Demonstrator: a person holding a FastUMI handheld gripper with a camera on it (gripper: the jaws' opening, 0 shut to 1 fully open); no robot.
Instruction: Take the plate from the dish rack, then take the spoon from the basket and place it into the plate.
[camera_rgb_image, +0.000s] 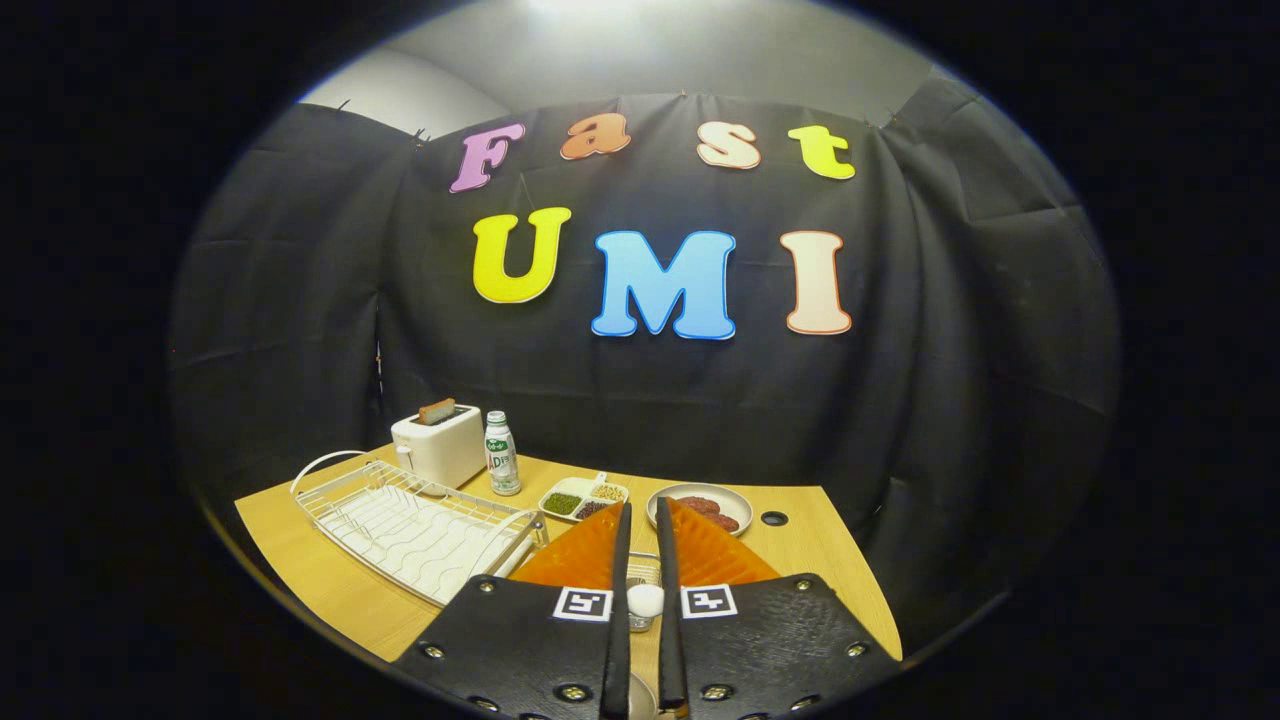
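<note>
Gripper (641, 530) sits raised over the near edge of the light wooden table (300, 575), looking across it. Fingers nearly closed, only a narrow slot between them. A white rounded spoon end (645, 600) shows in that slot, with a bit of wire-mesh basket (643, 573) just behind it. Cannot tell whether both fingers actually press on the spoon or it just lies below in the basket.

White wire dish rack (415, 525) lies beside the fingers on their left; its slots look empty, no plate standing in it. A pale curved rim (640, 700) peeks out at the base of the fingers, possibly the plate, too little visible to confirm.

Judgement: plate step looks done (rack empty). Spoon step in progress, either at grasp or just lifting. Left to do: carry the spoon over, release it into the plate.

Beyond the fingers, not task items: white toaster (438, 445) with a slice in it, small white bottle with green label (501, 453), divided white tray of beans (583, 497), grey dish of reddish patties (700, 507).
</note>
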